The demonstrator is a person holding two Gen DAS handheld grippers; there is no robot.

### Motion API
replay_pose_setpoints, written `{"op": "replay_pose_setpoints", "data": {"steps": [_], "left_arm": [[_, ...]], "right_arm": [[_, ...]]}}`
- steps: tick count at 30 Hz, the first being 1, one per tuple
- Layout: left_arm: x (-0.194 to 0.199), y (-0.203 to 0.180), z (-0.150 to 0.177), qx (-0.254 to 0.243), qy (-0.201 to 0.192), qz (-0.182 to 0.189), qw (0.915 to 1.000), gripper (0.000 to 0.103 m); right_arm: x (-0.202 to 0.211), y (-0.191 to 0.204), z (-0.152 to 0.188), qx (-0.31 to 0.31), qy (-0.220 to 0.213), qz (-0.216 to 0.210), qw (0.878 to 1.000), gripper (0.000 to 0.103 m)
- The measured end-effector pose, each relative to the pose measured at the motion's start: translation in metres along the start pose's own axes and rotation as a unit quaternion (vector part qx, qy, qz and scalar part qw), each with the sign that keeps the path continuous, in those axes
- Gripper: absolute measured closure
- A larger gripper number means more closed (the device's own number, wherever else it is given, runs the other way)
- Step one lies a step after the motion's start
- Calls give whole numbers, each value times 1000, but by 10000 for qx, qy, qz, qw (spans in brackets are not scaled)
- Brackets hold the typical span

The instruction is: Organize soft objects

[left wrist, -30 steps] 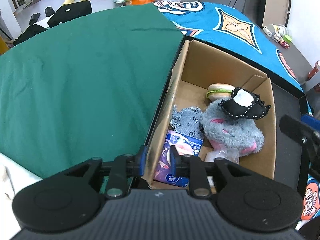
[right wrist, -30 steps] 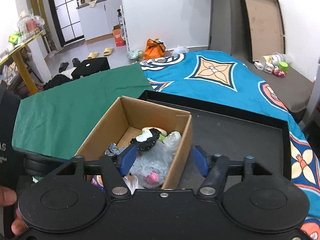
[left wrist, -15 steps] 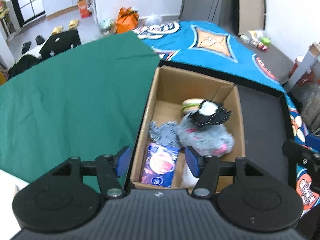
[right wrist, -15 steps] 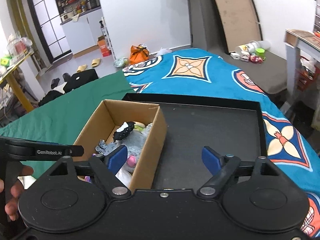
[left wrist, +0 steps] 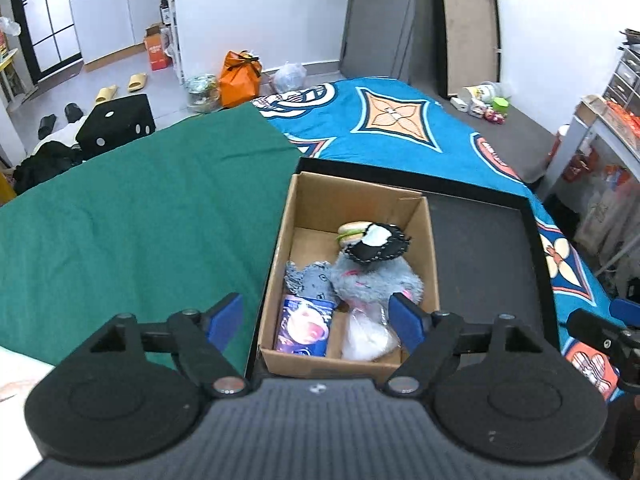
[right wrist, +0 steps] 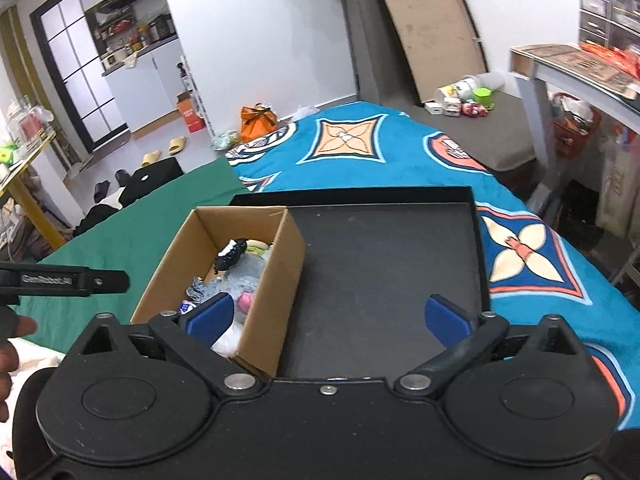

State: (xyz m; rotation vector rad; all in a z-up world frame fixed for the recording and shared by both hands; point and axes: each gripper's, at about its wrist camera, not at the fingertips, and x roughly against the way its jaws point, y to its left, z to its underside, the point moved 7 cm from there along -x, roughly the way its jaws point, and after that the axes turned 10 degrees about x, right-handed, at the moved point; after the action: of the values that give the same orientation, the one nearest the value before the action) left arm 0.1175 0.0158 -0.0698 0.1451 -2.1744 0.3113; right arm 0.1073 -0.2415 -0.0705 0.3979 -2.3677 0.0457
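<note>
An open cardboard box (left wrist: 430, 248) (right wrist: 280, 264) stands in the left part of a black tray (left wrist: 480, 248) (right wrist: 380, 264). Inside lie a grey plush toy (left wrist: 372, 280), a black and white plush (left wrist: 378, 242), a burger toy (left wrist: 350, 229), a grey patterned cloth (left wrist: 310, 282), a blue packet (left wrist: 304, 324) and a clear bag (left wrist: 368, 334). My left gripper (left wrist: 318, 316) is open and empty above the box's near end. My right gripper (right wrist: 326, 316) is open and empty, held over the tray beside the box.
A green cloth (left wrist: 140, 220) covers the surface left of the tray, a blue patterned cloth (left wrist: 380, 128) lies behind and to the right. A shelf unit (right wrist: 568, 64) stands at the right. Bags and slippers lie on the floor beyond.
Both grippers have pulled back and risen from the box. The left jaws, nearly shut on the box wall, have opened wide. The right jaws have opened wider.
</note>
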Motion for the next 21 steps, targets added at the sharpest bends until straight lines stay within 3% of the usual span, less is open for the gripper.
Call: {"op": "replay_pose_setpoints", "data": {"steps": [12,21], "left_arm": [[47,-12,1,-335,-174,-4,9993,24],[78,-22,5,-447,-363,105,9983,0]], "right_arm": [[39,-16,5,-427,-58,-39,9991,0],[65,-26,0,-615,-130,-23,9980,0]]}}
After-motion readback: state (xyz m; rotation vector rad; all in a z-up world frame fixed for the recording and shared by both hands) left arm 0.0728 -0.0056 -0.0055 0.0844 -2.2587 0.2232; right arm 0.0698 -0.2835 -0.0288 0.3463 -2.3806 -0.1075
